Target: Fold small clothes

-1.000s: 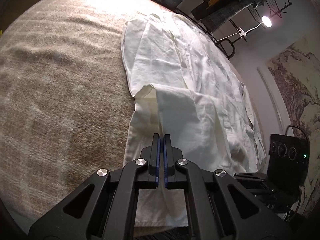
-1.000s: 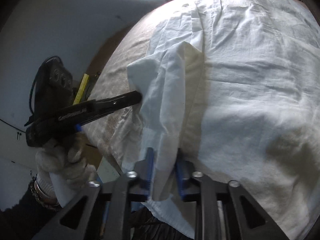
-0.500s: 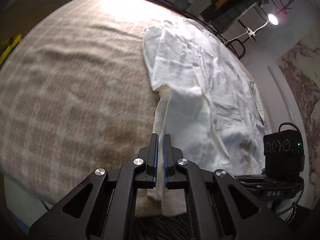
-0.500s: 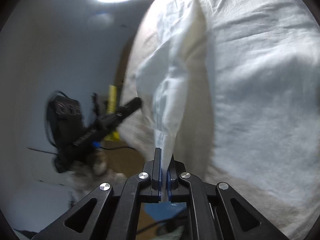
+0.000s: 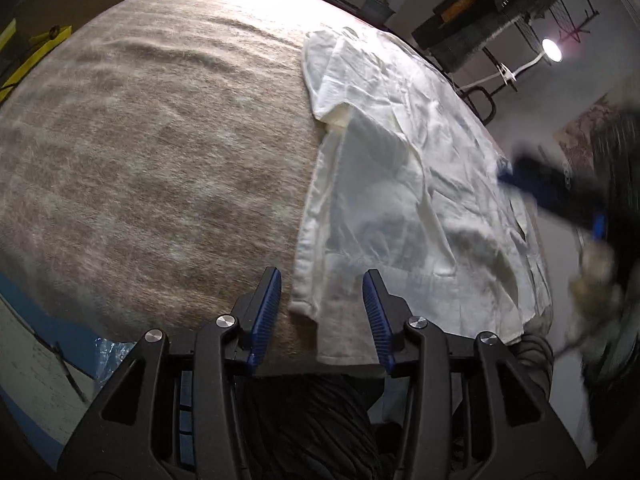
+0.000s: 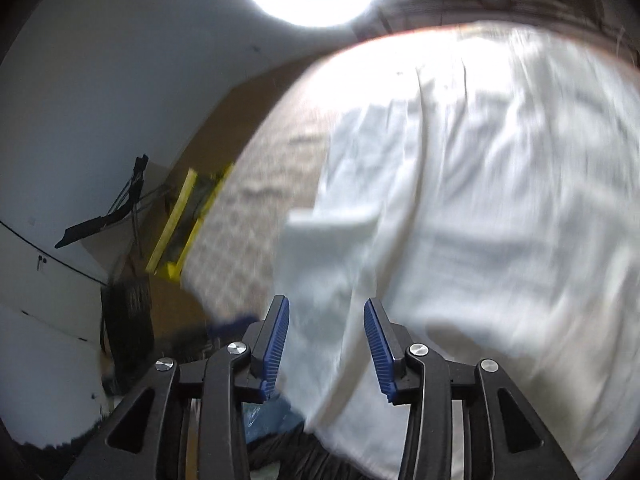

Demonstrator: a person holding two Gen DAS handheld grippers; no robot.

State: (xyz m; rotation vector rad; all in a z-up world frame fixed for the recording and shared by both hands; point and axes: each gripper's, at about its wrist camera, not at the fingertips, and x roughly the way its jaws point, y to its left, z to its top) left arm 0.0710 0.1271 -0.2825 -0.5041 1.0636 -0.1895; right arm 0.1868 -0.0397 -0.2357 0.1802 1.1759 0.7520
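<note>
Left wrist view shows one white garment (image 5: 400,184) lying on one beige blanket (image 5: 160,152), both grippers, left gripper (image 5: 324,312) and right gripper (image 6: 325,340), just opened, pinching nothing.

Shirt sitting on the right half of the blanket, both tools hanging over its near edge

The shirt (image 5: 404,184) is lying flat on the blanket (image 5: 160,152), taking up the right side in the left wrist view while the left side is staying bare. One sleeve (image 5: 360,204) is lying folded in over the body. The left tool (image 5: 322,304) is hovering over the near hem, cloth showing between its fingers but not touching them. The right tool (image 6: 324,336) is sitting above the shirt's edge too. A lamp (image 5: 552,49) is standing behind the far right edge, and a yellow thing (image 6: 188,224) is lying left of the blanket.
</note>
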